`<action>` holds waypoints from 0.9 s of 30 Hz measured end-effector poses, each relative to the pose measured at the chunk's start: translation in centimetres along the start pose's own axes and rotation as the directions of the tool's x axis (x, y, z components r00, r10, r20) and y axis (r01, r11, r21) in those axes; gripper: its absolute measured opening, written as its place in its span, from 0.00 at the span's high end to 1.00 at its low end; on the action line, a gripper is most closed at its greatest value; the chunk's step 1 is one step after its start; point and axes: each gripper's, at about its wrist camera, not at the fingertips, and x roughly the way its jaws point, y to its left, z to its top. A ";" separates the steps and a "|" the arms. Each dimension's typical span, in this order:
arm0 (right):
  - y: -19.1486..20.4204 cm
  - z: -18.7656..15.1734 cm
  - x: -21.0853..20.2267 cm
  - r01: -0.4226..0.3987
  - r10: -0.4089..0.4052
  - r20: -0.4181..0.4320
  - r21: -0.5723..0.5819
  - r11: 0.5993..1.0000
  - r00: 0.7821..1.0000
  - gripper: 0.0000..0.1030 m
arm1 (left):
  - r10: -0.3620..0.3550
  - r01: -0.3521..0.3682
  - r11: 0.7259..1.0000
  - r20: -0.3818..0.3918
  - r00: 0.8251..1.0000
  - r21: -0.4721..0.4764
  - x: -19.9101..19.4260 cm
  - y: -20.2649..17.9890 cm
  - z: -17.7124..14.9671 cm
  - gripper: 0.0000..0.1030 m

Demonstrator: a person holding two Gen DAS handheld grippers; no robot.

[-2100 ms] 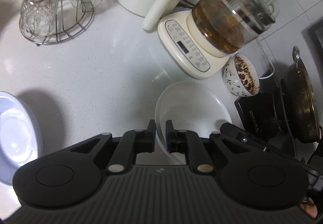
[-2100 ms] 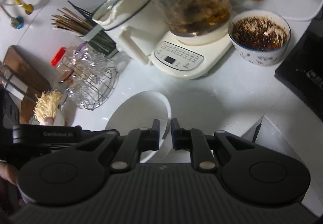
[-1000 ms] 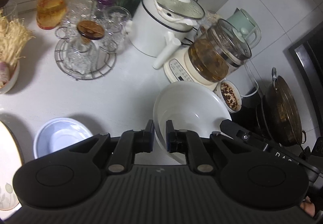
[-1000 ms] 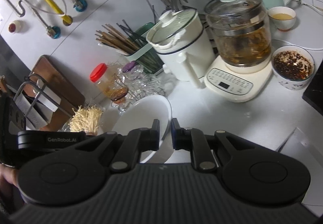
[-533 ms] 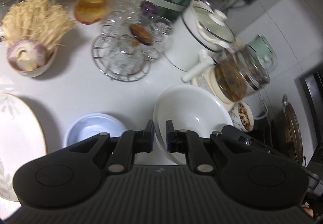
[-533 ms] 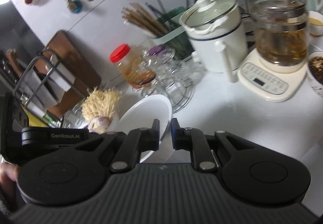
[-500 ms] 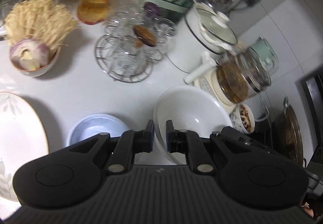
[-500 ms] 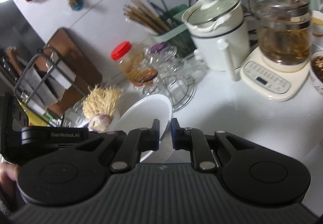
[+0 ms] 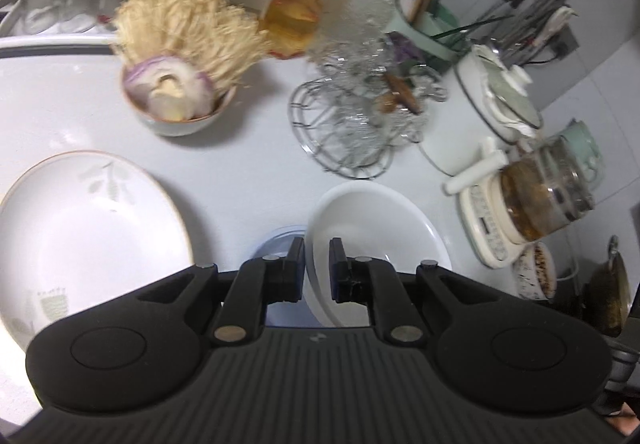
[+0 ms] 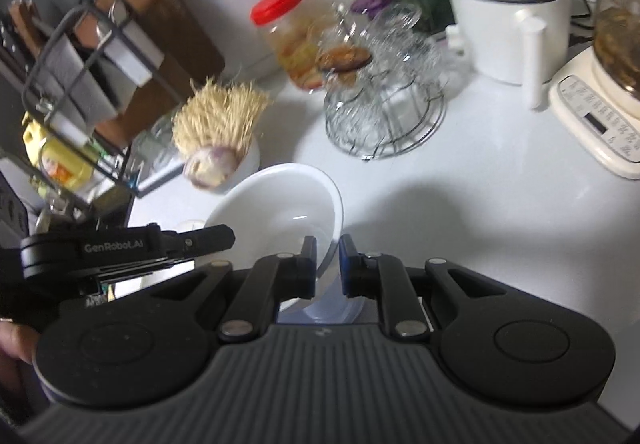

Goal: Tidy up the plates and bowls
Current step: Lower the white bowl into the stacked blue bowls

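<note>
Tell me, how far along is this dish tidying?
Nothing looks stacked yet. In hand: both the left claw and the right claw are shut on opposite rims of one white bowl, held above a pale blue bowl on the counter. Probably left: setting it into that blue bowl, then dealing with the large leaf-patterned plate nearby.

Soft, even indoor light falls on the white counter (image 9: 248,164), throwing a broad grey shadow (image 10: 460,212) ahead of the right gripper, while motion blur smears the glasses in the wire rack (image 10: 384,84) and fisheye bending curves both pictures' edges.
</note>
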 end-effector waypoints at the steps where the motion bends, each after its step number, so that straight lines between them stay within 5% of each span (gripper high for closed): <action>1: 0.0 -0.1 0.3 -0.003 0.003 -0.009 -0.001 1.000 1.000 0.86 | 0.005 -0.005 1.000 -0.006 1.000 -0.007 0.2 0.4 -0.1 0.88; 10: -0.1 -1.6 3.4 0.044 -0.046 -0.071 -0.026 0.999 0.996 0.86 | 0.072 -0.071 0.997 -0.069 0.995 0.019 3.0 1.7 -1.3 0.88; 25: -0.9 -2.1 5.2 0.040 -0.040 -0.132 -0.003 0.999 0.990 0.83 | 0.061 -0.066 0.996 -0.094 0.994 -0.055 3.7 3.5 -2.0 0.88; 27: -1.2 -2.0 5.4 0.027 -0.025 -0.133 0.014 1.000 0.991 0.83 | 0.065 -0.071 0.996 -0.101 0.993 -0.062 3.8 3.7 -2.0 0.80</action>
